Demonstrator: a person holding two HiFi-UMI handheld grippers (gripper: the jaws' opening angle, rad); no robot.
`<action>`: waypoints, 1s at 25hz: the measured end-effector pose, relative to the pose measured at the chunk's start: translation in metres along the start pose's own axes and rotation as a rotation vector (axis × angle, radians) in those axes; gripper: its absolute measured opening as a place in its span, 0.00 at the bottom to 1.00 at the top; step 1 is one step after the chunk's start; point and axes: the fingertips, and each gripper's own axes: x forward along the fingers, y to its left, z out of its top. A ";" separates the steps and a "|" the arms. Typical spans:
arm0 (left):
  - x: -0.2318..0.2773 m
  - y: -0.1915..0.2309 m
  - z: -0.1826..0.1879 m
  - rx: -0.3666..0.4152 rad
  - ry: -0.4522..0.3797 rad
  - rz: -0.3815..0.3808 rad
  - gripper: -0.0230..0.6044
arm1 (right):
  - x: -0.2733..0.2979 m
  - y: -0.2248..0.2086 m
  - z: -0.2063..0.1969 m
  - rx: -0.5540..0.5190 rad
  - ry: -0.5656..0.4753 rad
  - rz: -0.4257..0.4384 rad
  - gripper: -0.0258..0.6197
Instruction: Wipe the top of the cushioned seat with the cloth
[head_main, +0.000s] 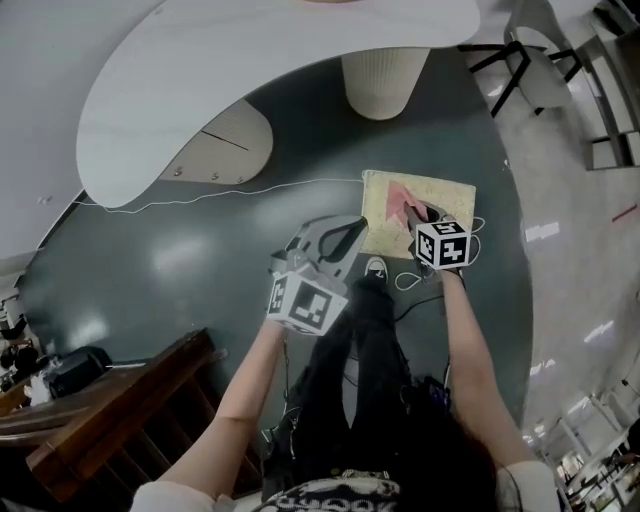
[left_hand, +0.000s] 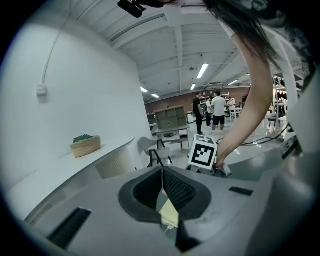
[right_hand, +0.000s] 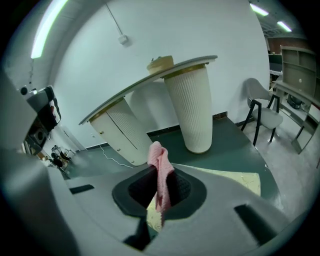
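Note:
The cushioned seat (head_main: 440, 195) is a pale yellow square pad on the dark green floor, just ahead of the person's feet. A pink cloth (head_main: 404, 206) lies bunched on its near left part. My right gripper (head_main: 421, 217) is over the seat and shut on the cloth; in the right gripper view the cloth (right_hand: 160, 172) stands up between the jaws, with the seat (right_hand: 235, 181) behind. My left gripper (head_main: 354, 233) hovers at the seat's left edge, shut with nothing in it. In the left gripper view its jaws meet (left_hand: 162, 175), with a bit of the seat (left_hand: 169, 214) showing below.
A white curved tabletop (head_main: 250, 90) on a ribbed pedestal (head_main: 383, 80) stands beyond the seat. A white cable (head_main: 230, 192) runs across the floor to the seat. Dark wooden furniture (head_main: 120, 410) sits near left, a chair (head_main: 530, 60) far right. People (left_hand: 215, 112) stand far off.

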 end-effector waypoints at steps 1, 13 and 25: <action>0.005 0.003 -0.006 0.002 0.003 -0.002 0.05 | 0.011 -0.004 -0.004 0.004 0.011 0.001 0.06; 0.048 0.010 -0.066 -0.011 0.042 -0.044 0.05 | 0.117 -0.025 -0.050 0.090 0.109 0.020 0.06; 0.080 -0.009 -0.077 -0.022 0.055 -0.103 0.05 | 0.111 -0.086 -0.076 0.085 0.140 -0.067 0.06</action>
